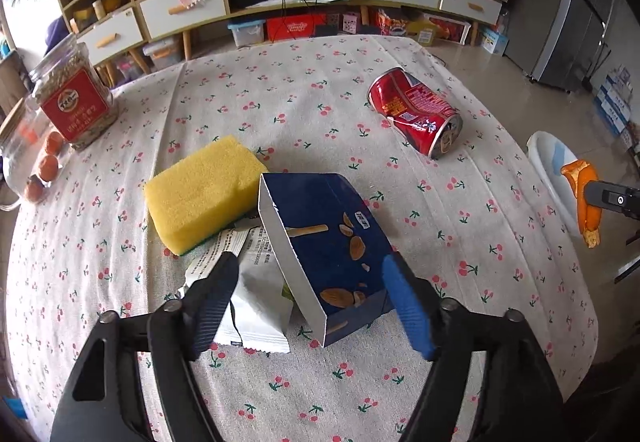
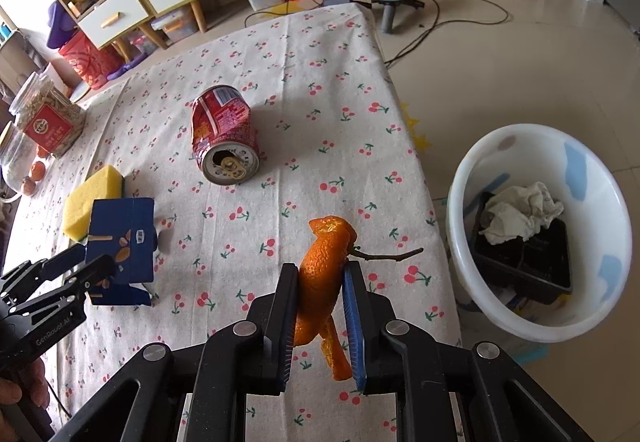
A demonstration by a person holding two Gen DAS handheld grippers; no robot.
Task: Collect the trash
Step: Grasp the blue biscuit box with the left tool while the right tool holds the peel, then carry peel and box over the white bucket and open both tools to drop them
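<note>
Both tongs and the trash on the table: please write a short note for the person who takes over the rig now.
Right tongs: shut on the orange peel, held above the table edge, not yet over the white plastic bin.
Left tongs: open around the dark blue cardboard snack box; pads not pressing it.
On the cherry-print tablecloth: crushed red drink can on its side, white crumpled wrapper under the box, yellow sponge beside it.
Done: the bin already holds a black tray and crumpled paper.
Left: drop the peel, then box, wrapper, can.
</note>
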